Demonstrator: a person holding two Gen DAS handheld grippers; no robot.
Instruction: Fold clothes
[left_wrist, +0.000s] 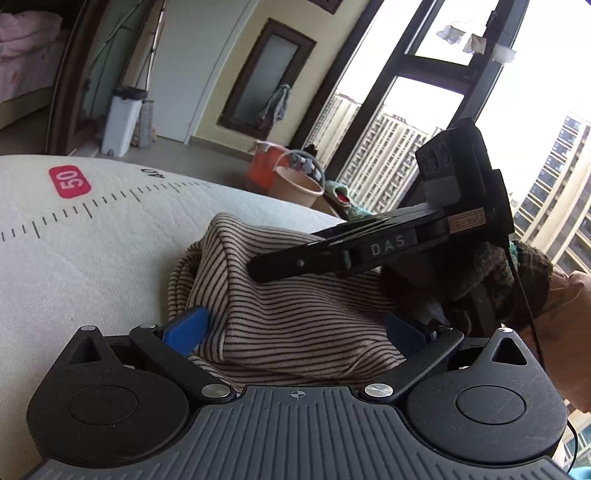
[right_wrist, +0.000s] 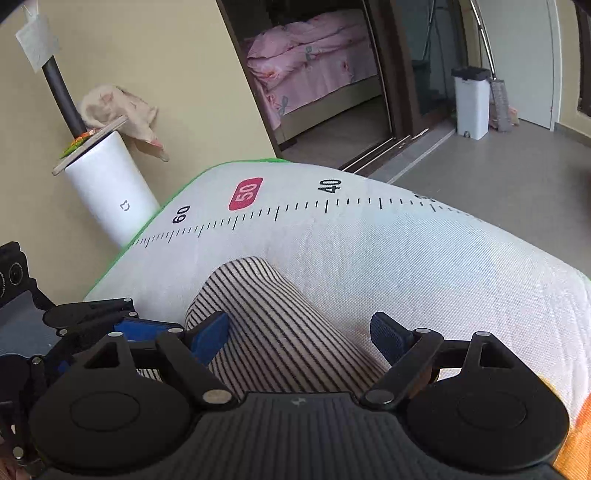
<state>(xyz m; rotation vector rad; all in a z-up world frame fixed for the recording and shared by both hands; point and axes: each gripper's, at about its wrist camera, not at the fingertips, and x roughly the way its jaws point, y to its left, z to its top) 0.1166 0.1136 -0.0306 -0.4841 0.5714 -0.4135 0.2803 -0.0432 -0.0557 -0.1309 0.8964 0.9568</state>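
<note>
A beige garment with thin dark stripes (left_wrist: 295, 306) lies bunched and folded on a white mat with a printed ruler (left_wrist: 92, 236). My left gripper (left_wrist: 295, 328) is open, its blue pads on either side of the cloth. The right gripper's black body (left_wrist: 369, 251) reaches over the garment from the right. In the right wrist view the striped garment (right_wrist: 280, 325) lies between the open blue pads of my right gripper (right_wrist: 299, 332), on the same mat (right_wrist: 406, 258). The left gripper (right_wrist: 122, 325) shows at the left edge, close beside the cloth.
A white cylinder device (right_wrist: 110, 192) stands by the wall beyond the mat's green edge. A white bin (right_wrist: 471, 101) and a mop stand by the doorway. An orange bucket and a pink basin (left_wrist: 295, 184) sit on the floor near the tall window.
</note>
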